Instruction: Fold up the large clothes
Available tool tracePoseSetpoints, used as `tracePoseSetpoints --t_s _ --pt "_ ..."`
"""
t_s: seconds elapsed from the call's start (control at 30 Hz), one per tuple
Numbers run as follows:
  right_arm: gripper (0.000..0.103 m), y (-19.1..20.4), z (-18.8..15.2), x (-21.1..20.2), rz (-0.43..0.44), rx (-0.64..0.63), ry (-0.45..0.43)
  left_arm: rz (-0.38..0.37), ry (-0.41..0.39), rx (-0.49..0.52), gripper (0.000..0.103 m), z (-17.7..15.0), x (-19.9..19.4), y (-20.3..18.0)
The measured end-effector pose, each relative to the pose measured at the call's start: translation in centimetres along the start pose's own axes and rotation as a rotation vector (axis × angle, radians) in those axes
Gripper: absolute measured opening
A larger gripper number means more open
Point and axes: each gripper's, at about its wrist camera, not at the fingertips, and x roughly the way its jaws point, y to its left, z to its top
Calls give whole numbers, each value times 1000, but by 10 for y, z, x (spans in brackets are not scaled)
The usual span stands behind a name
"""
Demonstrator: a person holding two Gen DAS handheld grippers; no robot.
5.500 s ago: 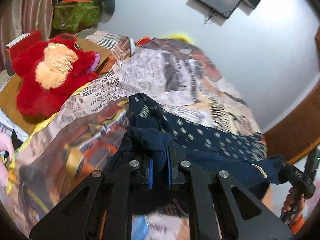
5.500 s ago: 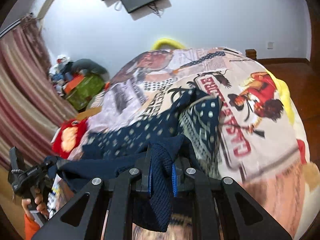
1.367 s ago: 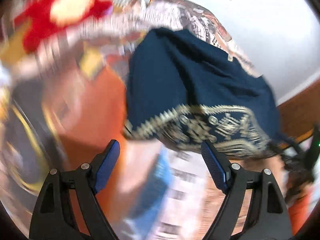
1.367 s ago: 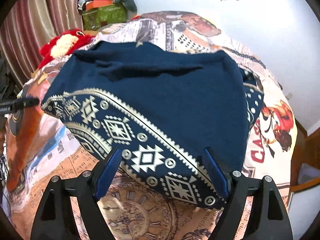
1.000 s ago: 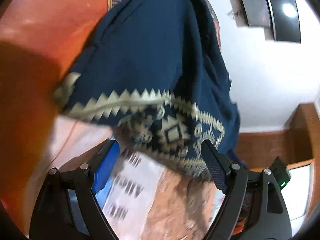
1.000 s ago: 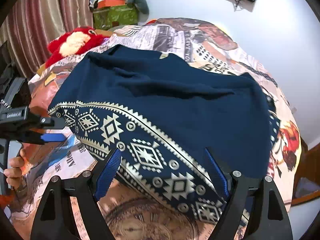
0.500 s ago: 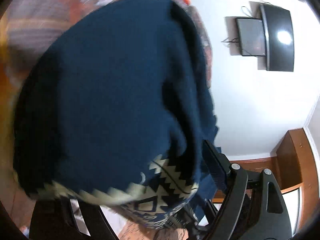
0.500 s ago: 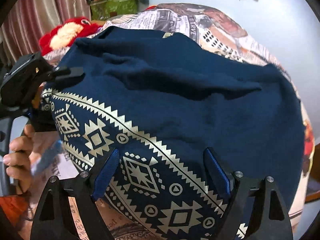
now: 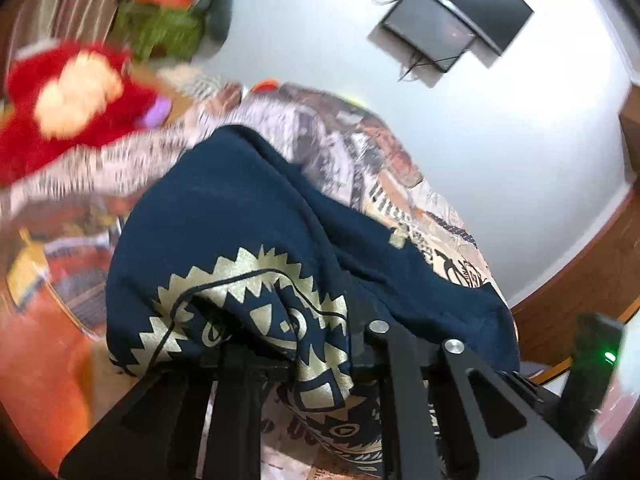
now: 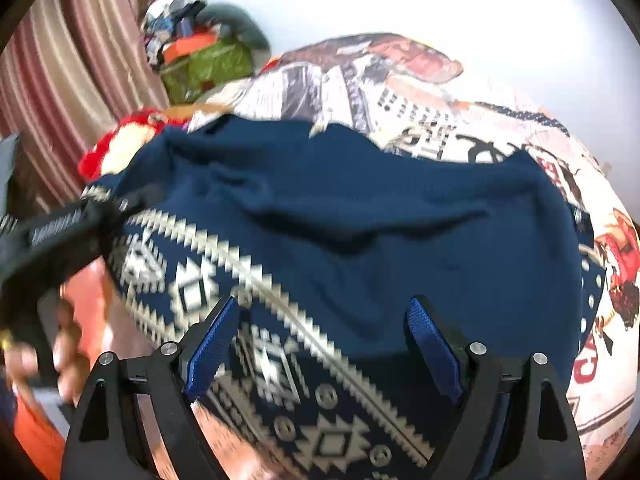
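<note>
A navy garment [image 9: 240,208] with a cream and gold geometric hem lies spread on the bed, and it also fills the right wrist view [image 10: 380,220]. My left gripper [image 9: 308,340] is closing, with the patterned hem corner bunched between its fingers and draped over them. In the right wrist view the left gripper [image 10: 96,212] holds that corner lifted at the garment's left edge. My right gripper [image 10: 324,344] hovers open over the hem band at the near side, with fabric below its blue pads [image 10: 212,340] and nothing pinched.
The bed has a printed newspaper-style bedspread [image 10: 400,88]. A red plush toy [image 9: 68,92] and a green bag [image 9: 160,28] sit at the far left by a striped curtain [image 10: 60,60]. A screen [image 9: 452,24] hangs on the wall. A person's hand [image 10: 68,344] holds the left tool.
My left gripper went from wide open beside the hem to closed on its corner, rising and rolling as it did. My right gripper slid closer over the hem band and stayed open.
</note>
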Motion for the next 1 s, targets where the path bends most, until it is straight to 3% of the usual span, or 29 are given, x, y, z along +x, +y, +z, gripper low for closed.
tracePoseSetpoints --t_s 0.2,0.3,0.43,0.6,0.7,0.8,0.87,1.0 --pt "93 13 -8 44 36 -92 128 58 -5 174 10 -12 -16 -8" --pt "93 23 -18 41 28 -183 140 85 -1 216 9 -30 -30 -3" --pt "93 25 -31 23 98 -199 189 115 13 232 9 -55 -62 17" --pt "93 22 -37 -2 208 -129 164 185 98 188 9 -94 -87 55" --pt "93 30 -43 9 222 -66 203 212 123 169 11 -108 -88 69" --pt "93 46 -55 21 179 -109 219 188 124 112 13 -106 -88 79" --pt "93 52 -61 26 147 -164 211 167 126 88 20 -101 -83 87" --pt "94 51 -60 30 141 -200 223 139 152 15 21 -91 -75 100"
